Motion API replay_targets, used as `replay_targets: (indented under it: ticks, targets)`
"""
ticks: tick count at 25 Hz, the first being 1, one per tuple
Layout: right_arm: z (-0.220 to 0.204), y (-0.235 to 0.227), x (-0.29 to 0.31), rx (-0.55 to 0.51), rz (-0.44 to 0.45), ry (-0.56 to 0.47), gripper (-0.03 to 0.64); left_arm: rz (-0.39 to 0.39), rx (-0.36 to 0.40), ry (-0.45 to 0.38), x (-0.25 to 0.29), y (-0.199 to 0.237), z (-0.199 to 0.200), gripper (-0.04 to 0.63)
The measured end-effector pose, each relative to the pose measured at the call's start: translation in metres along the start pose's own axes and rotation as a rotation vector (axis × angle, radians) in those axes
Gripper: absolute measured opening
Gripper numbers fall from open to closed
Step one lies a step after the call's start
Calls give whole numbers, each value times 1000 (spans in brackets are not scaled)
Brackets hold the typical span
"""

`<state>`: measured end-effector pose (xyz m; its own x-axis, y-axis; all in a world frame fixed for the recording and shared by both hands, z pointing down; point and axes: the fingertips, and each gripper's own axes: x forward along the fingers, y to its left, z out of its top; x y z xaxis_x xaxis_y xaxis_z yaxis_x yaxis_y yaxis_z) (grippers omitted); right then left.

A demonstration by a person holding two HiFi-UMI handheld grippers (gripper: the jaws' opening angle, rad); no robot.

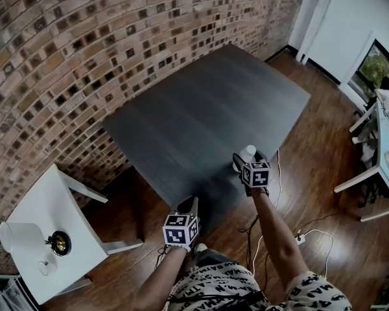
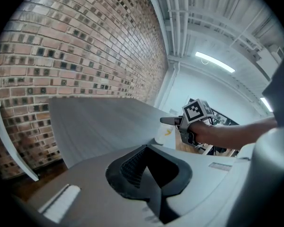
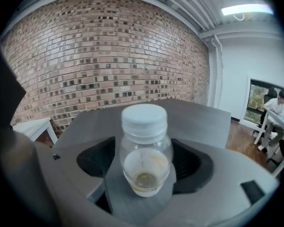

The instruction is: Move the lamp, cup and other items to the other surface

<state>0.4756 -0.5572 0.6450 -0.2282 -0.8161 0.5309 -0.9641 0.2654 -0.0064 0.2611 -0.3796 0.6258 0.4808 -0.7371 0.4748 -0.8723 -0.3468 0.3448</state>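
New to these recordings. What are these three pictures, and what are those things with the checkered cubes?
No robot: a person holds tongs in each hand, each bearing a marker cube. The head view looks down from the person's head; the other two come from cameras on the tongs. The left tongs are shut, empty. A small clear bottle with a white cap is between the right tongs, which look open, at the edge of the dark table. A lamp stands on the white side table.
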Motion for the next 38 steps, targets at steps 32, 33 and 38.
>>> replay_targets:
  ticks: [32,33,38]
  targets:
    - [-25,428,-228,-100,619,-124,347,402,-185,-249,-336,136,-72,0]
    - [-29,449,-235,-111,650,-114,347,420,-198,-261,-350,140,-76,0]
    - [-49,534,-271,-139,765,-64,347,486,-248,-296,-414,155,-100,0]
